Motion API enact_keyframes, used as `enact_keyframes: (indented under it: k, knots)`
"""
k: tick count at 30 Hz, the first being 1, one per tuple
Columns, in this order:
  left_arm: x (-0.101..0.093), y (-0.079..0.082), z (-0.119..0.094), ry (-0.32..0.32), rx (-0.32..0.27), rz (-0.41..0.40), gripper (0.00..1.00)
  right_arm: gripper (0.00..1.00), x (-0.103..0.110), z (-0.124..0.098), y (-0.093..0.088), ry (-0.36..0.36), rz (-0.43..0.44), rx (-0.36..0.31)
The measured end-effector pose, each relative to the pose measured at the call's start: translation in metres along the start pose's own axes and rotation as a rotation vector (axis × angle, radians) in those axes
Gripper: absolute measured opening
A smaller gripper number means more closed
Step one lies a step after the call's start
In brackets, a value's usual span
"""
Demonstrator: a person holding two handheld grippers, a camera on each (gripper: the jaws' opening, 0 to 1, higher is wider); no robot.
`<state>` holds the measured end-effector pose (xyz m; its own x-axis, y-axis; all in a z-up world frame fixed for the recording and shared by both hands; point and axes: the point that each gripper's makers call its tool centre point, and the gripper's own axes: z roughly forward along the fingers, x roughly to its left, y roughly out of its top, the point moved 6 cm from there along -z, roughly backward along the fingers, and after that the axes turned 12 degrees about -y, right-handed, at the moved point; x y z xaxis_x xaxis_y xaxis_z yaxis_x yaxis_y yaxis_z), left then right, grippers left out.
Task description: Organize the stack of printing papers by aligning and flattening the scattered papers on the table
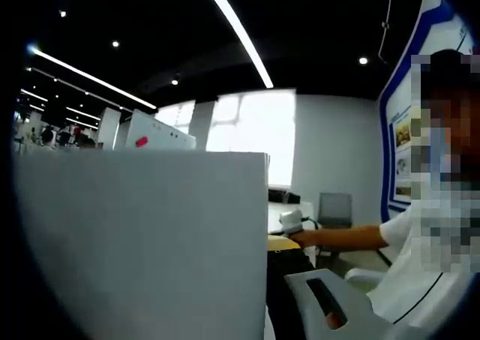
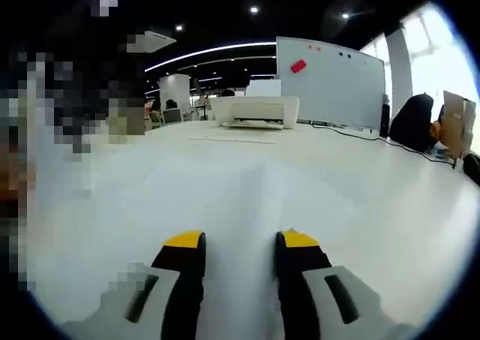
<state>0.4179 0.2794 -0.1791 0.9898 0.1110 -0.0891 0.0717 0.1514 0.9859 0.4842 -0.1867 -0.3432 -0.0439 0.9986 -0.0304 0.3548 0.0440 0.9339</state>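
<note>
Where smooth white papers (image 1: 142, 242) stand upright, left tool's grip unclear — right tool (image 2: 240, 254) narrow, yellow-tipped

In the right gripper view, the printer (image 2: 255, 111) stands at the far side of the desk (image 2: 360, 182), with the whiteboard (image 2: 334, 81) behind it to the right. In the left gripper view, upright papers (image 1: 142, 242) stand close in front; a chair (image 1: 334, 209) stands beyond, to the right.

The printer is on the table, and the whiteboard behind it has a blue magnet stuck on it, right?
Not quite. The magnet on the whiteboard is red, not blue; the right gripper view shows it. The rest is right: the printer sits on the table, with the whiteboard behind it.
</note>
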Motion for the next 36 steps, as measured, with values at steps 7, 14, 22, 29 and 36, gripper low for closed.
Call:
enact_keyframes:
  k: [7, 14, 22, 29, 36]
  knots:
    - [0.000, 0.001, 0.000, 0.002, -0.003, 0.004, 0.06, 0.25, -0.005, 0.000, 0.012, 0.091, 0.136, -0.052]
    - [0.001, 0.002, -0.001, 0.002, -0.006, 0.005, 0.06, 0.30, 0.002, 0.005, 0.007, 0.102, 0.059, -0.008]
    - [0.003, 0.002, -0.002, 0.001, -0.004, 0.004, 0.06, 0.54, 0.010, 0.011, 0.001, 0.072, -0.058, -0.003]
    - [0.001, 0.001, 0.000, -0.003, 0.002, 0.008, 0.06, 0.53, 0.021, 0.025, 0.007, 0.060, -0.071, 0.010]
    - [0.003, 0.001, -0.003, 0.003, -0.001, 0.004, 0.06, 0.26, 0.031, 0.024, 0.006, 0.099, -0.067, 0.001]
